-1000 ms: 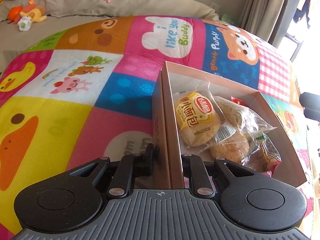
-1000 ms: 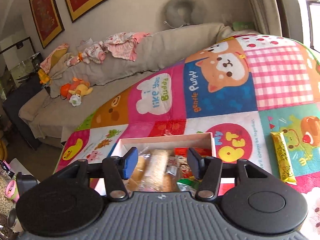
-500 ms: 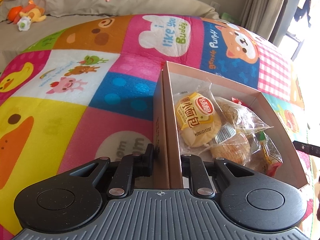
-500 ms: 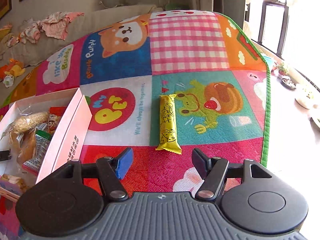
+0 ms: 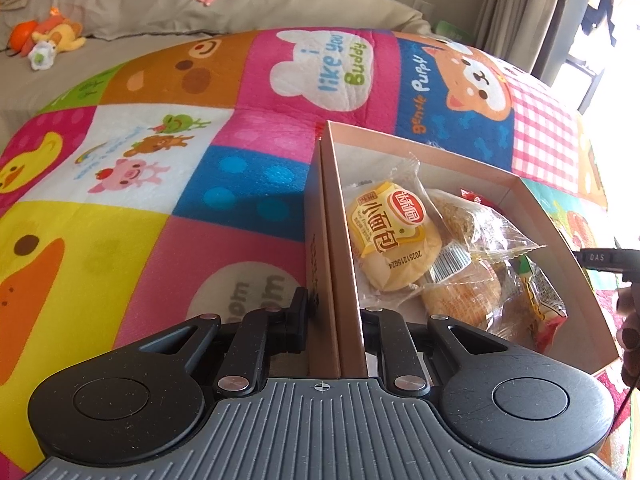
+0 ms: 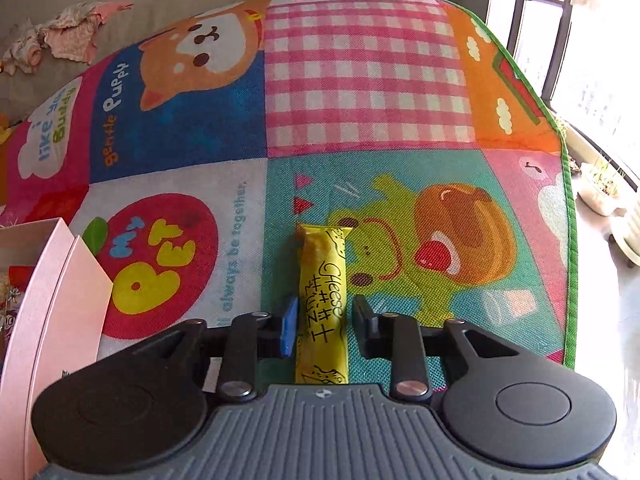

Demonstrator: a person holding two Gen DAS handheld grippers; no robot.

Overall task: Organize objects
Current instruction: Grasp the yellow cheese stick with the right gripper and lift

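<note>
A pink cardboard box (image 5: pixel 420 148) lies on the colourful play mat and holds several wrapped snacks, a yellow bread packet (image 5: pixel 388 240) among them. My left gripper (image 5: pixel 334 312) is shut on the box's near left wall, one finger outside and one inside. In the right wrist view a yellow cheese stick (image 6: pixel 324 280) lies lengthwise on the teal frog square. My right gripper (image 6: pixel 325 320) is low over its near half, its jaws closing on it. The blue pad (image 6: pixel 290 328) touches the stick's left side. The same box (image 6: pixel 40 300) shows at the left edge.
The play mat (image 6: pixel 360 80) ends in a green border at the right, with bare floor and plant pots (image 6: pixel 600 192) by the window. A beige sofa (image 5: pixel 200 4) with toys and clothes lies behind. A person's hand (image 5: pixel 630 320) shows beyond the box's right wall.
My right gripper swung from over the box to the right, came down over the cheese stick, and its jaws closed from wide apart to the stick's sides. The left gripper and box stayed put.
</note>
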